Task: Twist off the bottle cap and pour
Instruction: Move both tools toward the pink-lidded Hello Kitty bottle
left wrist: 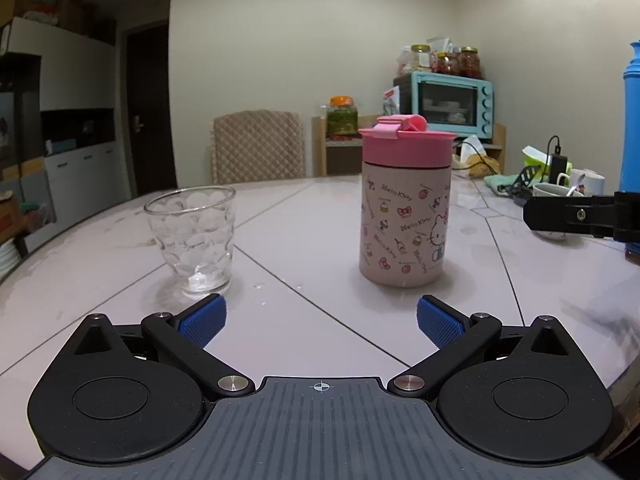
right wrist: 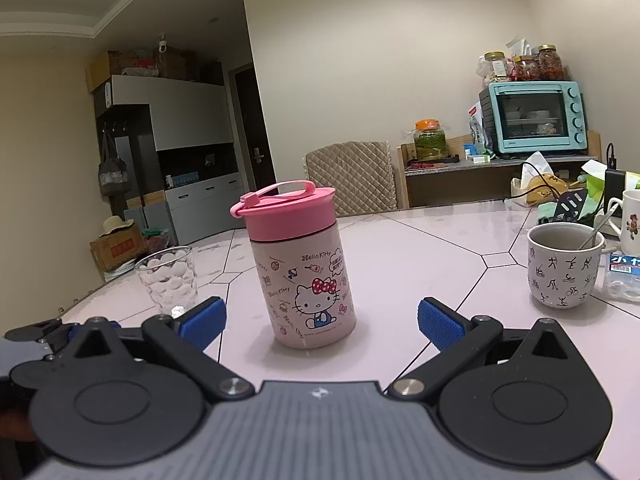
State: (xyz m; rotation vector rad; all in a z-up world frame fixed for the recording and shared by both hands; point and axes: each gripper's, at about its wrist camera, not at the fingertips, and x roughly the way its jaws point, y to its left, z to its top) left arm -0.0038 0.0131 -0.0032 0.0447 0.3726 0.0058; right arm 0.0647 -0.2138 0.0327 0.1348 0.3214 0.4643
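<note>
White tiled table (right wrist: 400,248) carries everything | bottle (left wrist: 404,216) upright at 1 o'clock ahead of left gripper (left wrist: 321,322), pink cap (left wrist: 406,146) on | glass (left wrist: 192,240) empty at 11 o'clock, well apart from bottle | right gripper (right wrist: 321,322) fingers spread, holding nothing, bottle at 12 | left gripper likewise spread wide
</note>
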